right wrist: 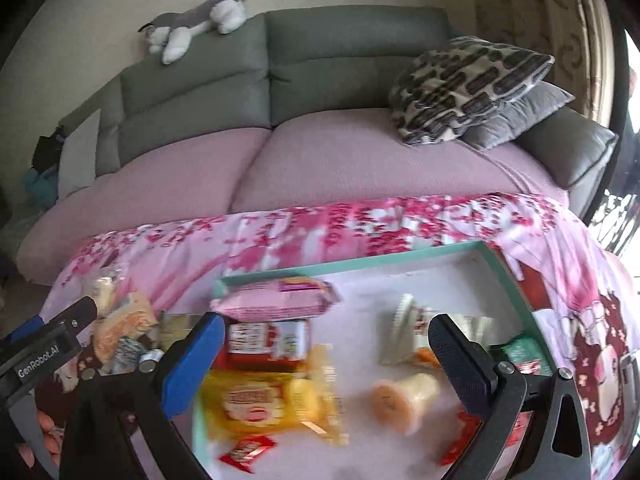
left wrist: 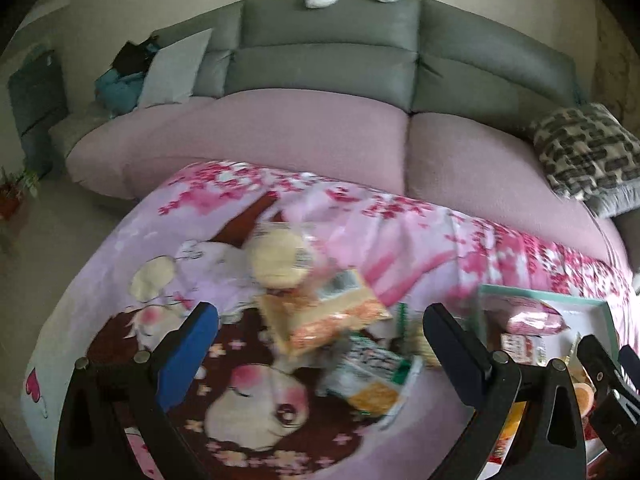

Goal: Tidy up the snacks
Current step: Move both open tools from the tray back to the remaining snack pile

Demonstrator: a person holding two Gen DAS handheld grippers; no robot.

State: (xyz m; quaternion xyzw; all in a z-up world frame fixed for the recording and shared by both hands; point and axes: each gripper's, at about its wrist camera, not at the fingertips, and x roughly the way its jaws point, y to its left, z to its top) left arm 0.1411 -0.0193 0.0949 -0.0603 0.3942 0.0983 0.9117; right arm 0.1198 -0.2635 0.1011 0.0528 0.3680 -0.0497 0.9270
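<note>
Loose snacks lie on the pink cartoon cloth: a round pale cracker pack (left wrist: 276,256), an orange packet (left wrist: 328,316) and a green-white packet (left wrist: 372,372). My left gripper (left wrist: 320,344) is open and empty above them. A teal-rimmed tray (right wrist: 360,264) holds a pink packet (right wrist: 276,300), a red pack (right wrist: 268,340), a yellow bag (right wrist: 256,400), an orange jelly cup (right wrist: 404,400) and other small packs. My right gripper (right wrist: 326,354) is open and empty above the tray. The tray also shows in the left wrist view (left wrist: 548,294).
A grey sofa with a pink seat cover (left wrist: 280,132) stands behind the table. A patterned cushion (right wrist: 464,84) lies on its right side. A plush husky (right wrist: 196,20) lies on the backrest. The left gripper's body (right wrist: 44,352) is close to the tray's left side.
</note>
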